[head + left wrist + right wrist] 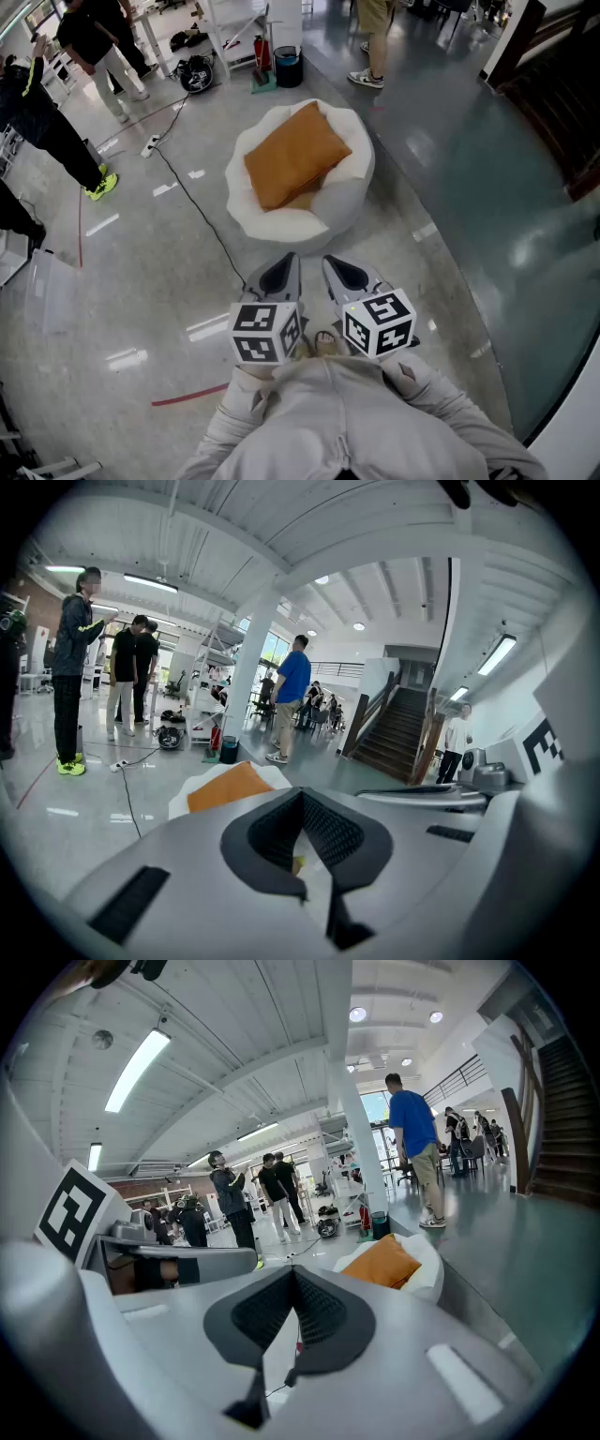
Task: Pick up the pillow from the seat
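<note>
An orange pillow point(295, 155) lies flat on a white beanbag seat point(352, 197) on the floor ahead of me. My left gripper point(281, 274) and right gripper point(343, 272) hang side by side well short of the seat, both pointing toward it. Each is shut with nothing between its dark pads. In the left gripper view the pillow point(230, 787) shows just beyond the closed left gripper point(302, 795), left of its tip. The right gripper view has the pillow point(380, 1262) and seat point(431, 1258) to the right of the closed right gripper point(292, 1269).
A black cable point(192, 202) runs across the glossy floor left of the seat. Red tape point(187, 396) marks the floor near my feet. People point(42, 122) stand at the far left, another person point(375, 37) behind the seat. A bucket point(288, 67) and dark stairs point(553, 84) lie farther back.
</note>
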`<state>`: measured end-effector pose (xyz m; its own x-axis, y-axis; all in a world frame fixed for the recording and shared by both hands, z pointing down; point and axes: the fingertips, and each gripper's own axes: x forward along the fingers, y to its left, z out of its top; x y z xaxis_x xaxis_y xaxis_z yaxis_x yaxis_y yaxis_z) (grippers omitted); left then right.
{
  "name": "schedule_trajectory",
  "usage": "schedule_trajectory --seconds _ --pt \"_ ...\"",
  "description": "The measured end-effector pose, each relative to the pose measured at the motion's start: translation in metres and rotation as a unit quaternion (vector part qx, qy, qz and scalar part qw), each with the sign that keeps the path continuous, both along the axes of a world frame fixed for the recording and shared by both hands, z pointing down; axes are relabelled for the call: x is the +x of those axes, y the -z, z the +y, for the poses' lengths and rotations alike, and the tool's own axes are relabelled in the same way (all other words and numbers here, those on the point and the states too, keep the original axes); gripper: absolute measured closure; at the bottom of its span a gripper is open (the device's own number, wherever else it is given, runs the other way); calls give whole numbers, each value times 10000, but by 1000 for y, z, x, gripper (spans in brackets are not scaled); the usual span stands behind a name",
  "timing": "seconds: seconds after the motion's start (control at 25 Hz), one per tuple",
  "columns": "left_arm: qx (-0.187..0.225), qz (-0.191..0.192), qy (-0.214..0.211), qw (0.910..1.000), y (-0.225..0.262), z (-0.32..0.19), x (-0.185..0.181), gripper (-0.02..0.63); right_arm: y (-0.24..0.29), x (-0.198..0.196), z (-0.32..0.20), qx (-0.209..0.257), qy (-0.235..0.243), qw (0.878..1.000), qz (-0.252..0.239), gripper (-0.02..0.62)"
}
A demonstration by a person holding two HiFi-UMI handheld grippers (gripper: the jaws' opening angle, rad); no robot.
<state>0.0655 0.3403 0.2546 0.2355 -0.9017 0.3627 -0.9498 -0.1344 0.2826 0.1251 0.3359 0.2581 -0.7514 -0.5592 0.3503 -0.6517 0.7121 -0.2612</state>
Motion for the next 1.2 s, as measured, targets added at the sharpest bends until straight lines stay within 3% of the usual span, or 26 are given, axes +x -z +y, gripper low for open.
schedule_trajectory --seconds 0.36,0.72,1.2 --pt "-40 -34 -25 10000 -7 -1 -11 606 -6 -9 0 -61 33 10000 63 597" --pt "-93 -110 -121 9998 -13 3 -26 606 -10 -19 5 -208 -127 9994 -248 595" --pt "-191 -12 -205 9996 -26 14 -52 606 -16 -47 22 -245 -83 9996 -126 595"
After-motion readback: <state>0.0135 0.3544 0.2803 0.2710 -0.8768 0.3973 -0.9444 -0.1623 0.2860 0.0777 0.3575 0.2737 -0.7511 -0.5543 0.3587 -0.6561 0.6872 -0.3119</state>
